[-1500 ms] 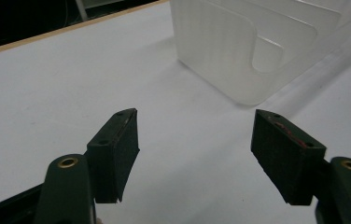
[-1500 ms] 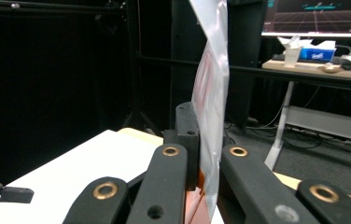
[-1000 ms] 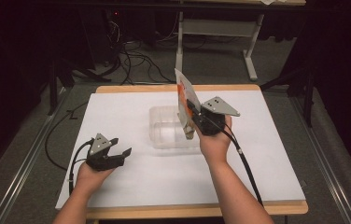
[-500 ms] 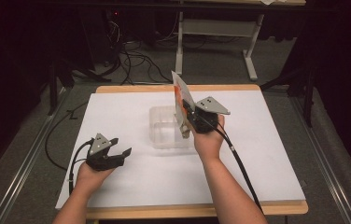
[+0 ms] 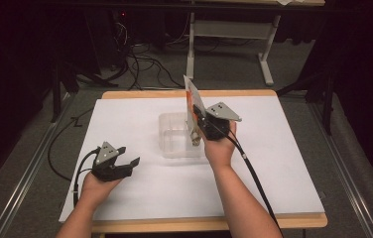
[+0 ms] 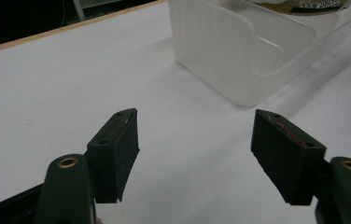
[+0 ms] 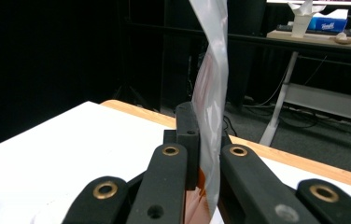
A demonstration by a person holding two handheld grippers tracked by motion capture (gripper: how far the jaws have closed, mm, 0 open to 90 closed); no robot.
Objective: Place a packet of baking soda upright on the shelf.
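High view: a flat packet (image 5: 190,101) is clamped upright in the right hand-held gripper (image 5: 198,130), its long axis vertical, directly above the right side of the clear container (image 5: 174,141) at mid-counter. The left hand-held gripper (image 5: 127,162) is held with jaws spread and empty, near-left of the container and farther from the packet.

My bench (image 5: 293,163) sits in the middle of the high view, a white sheet over a pale wooden edge (image 5: 209,223). Around it the room is dark. Grey carpet floor (image 5: 21,198) shows at the lower left and right. In the upper middle of the frame stands a white desk frame (image 5: 229,34) with slanted feet, and black cables (image 5: 140,64) tangle on the floor left of it. Metal rails (image 5: 18,188) run along both sides. In the right tongs' view, a tissue box (image 7: 330,22) sits on a far desk at the upper right.
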